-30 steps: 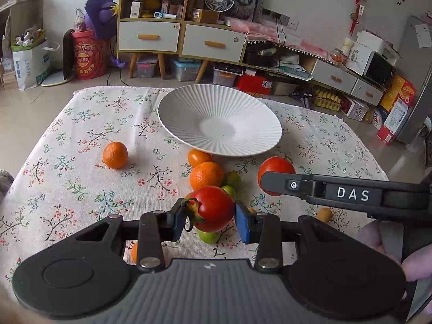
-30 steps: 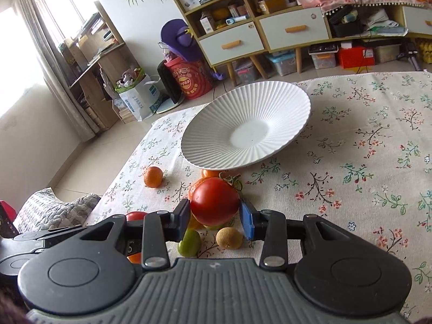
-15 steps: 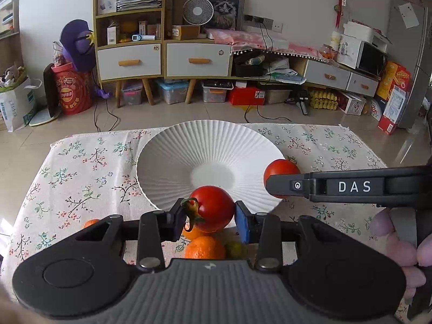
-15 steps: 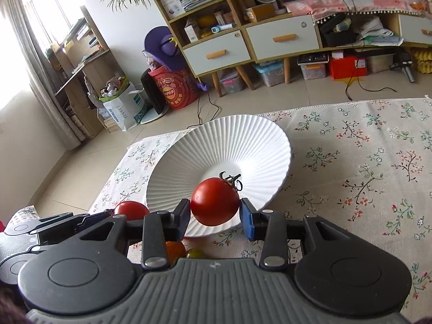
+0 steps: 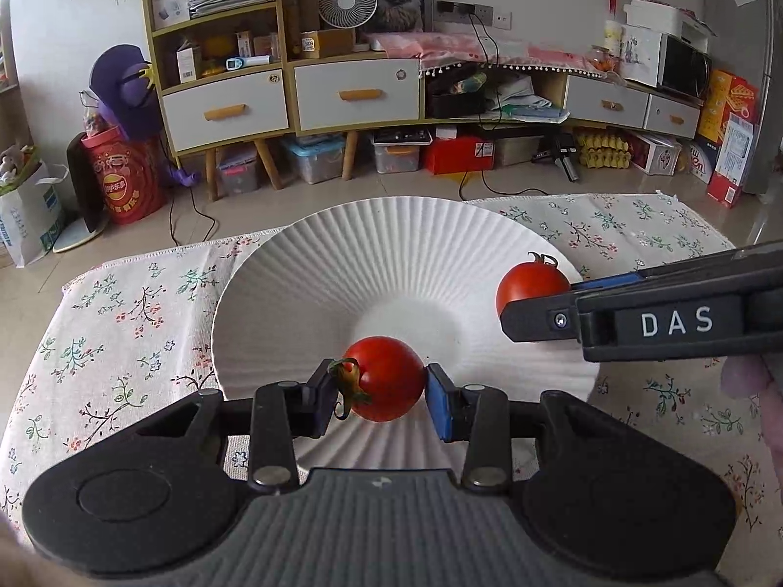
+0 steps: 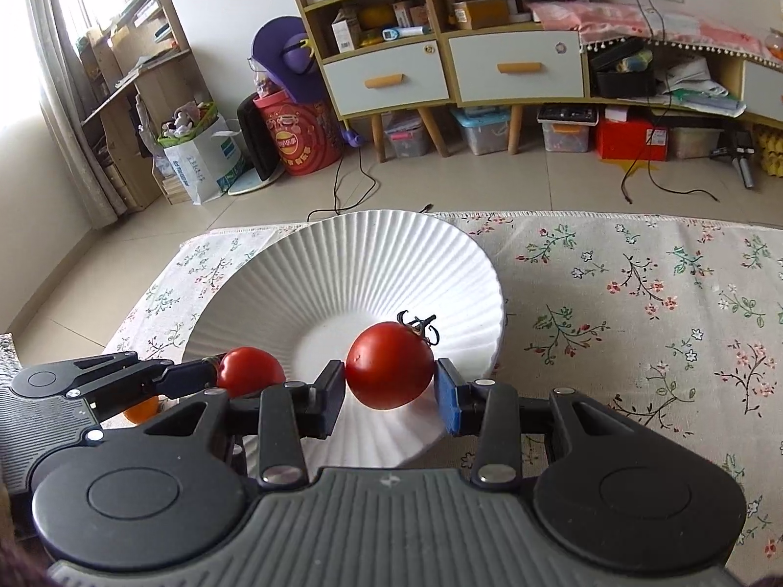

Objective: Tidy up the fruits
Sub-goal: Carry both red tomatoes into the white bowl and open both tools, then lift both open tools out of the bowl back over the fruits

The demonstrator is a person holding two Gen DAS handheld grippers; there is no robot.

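My left gripper [image 5: 379, 394] is shut on a red tomato [image 5: 384, 376] and holds it over the near side of the white ribbed plate [image 5: 391, 254]. My right gripper [image 6: 390, 391] is shut on a second red tomato [image 6: 389, 372], also over the plate [image 6: 342, 264]. In the left wrist view the right gripper [image 5: 533, 310] reaches in from the right with its tomato [image 5: 531, 283] over the plate's right side. In the right wrist view the left gripper [image 6: 215, 372] and its tomato [image 6: 249, 369] show at the left.
The plate sits on a floral tablecloth [image 6: 636, 293]. An orange [image 6: 142, 408] lies on the cloth under the left gripper, mostly hidden. Beyond the table's far edge are the floor, a drawer cabinet [image 5: 352, 93] and a red bin [image 5: 122, 181].
Both grippers have moved forward from the fruit pile to above the plate, each carrying its tomato. The other fruits have dropped out of view below the grippers.
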